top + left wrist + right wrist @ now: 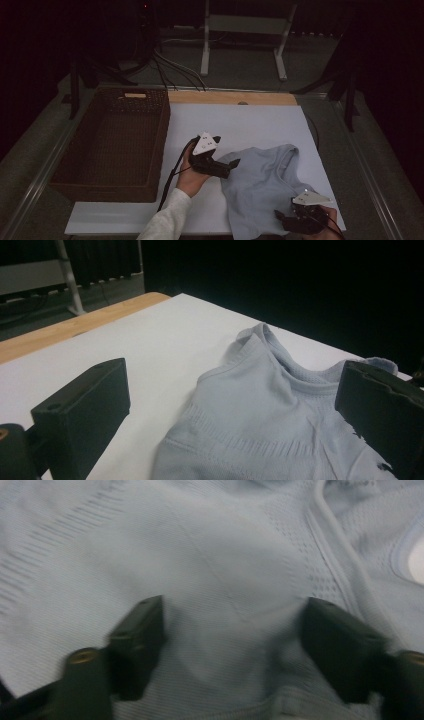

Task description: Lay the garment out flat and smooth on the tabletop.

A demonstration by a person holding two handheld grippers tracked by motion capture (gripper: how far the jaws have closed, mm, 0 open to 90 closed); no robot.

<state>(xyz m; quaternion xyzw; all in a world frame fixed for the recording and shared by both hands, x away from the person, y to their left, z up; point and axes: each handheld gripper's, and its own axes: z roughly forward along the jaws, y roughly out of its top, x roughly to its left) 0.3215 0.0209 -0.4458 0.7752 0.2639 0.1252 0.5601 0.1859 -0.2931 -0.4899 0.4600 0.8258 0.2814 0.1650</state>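
Shirt (pixel 225 560) under open right tool (pixel 232 645)

White table (pixel 250 125) w/ pale blue shirt (pixel 265 185) crumpled on it; wicker basket (pixel 117 145) at left edge.

The left gripper (pixel 232 165) sits mid-table, jaws spread wide and level, pointing right. The right gripper (pixel 280 216) is low at the near right edge, jaws apart, pointing left.

The shirt (pixel 265 185) is pale blue with ribbed stripes; the basket (pixel 112 145) dark brown; the table sheet (pixel 240 125) white.
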